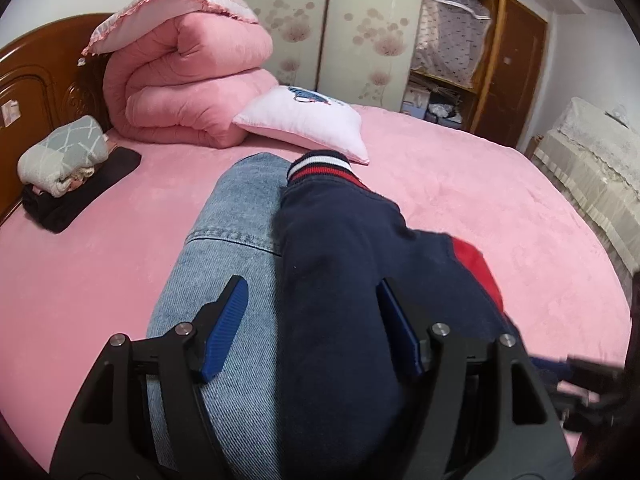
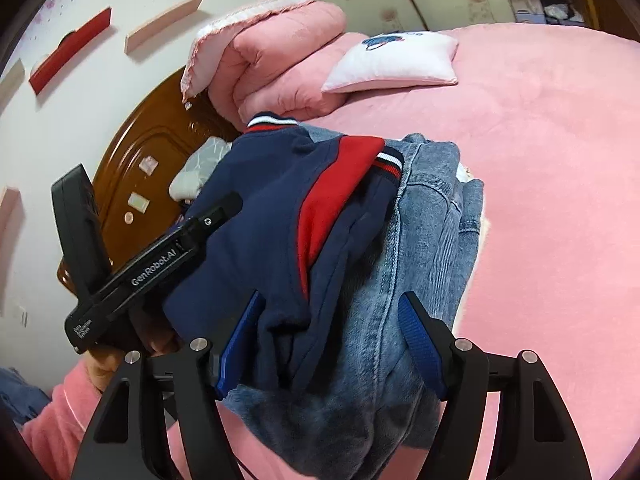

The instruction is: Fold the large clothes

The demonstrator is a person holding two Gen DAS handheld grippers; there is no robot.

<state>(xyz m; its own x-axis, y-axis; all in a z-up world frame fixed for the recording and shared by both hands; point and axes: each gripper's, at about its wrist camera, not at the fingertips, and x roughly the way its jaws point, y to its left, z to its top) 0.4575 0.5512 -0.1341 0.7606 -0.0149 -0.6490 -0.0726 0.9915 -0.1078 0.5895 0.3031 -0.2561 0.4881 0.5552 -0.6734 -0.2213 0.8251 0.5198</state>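
A folded bundle lies on the pink bed (image 1: pixel 480 208): a light blue denim garment (image 1: pixel 224 220) with a navy jacket (image 1: pixel 340 248) on it, which has a red panel and striped cuffs. My left gripper (image 1: pixel 310 282) stands open, its blue pads either side of the bundle's near end and not squeezing it. In the right wrist view the same denim (image 2: pixel 432 232) and navy jacket (image 2: pixel 272 184) fill the gap of my right gripper (image 2: pixel 332 295), also open, with the cloth loose between its pads. The left tool's black housing (image 2: pixel 160 256) crosses at the left, held by a hand (image 2: pixel 160 340) in a pink sleeve.
A rolled pink quilt (image 1: pixel 188 80) and a white cushion (image 1: pixel 308 120) lie at the bed's head. A folded grey-white pile (image 1: pixel 64 152) on dark cloth sits by the wooden headboard (image 1: pixel 36 80). Wardrobe doors (image 1: pixel 332 20) and shelves (image 1: pixel 452 40) stand behind. Pink sheet stretches right of the bundle.
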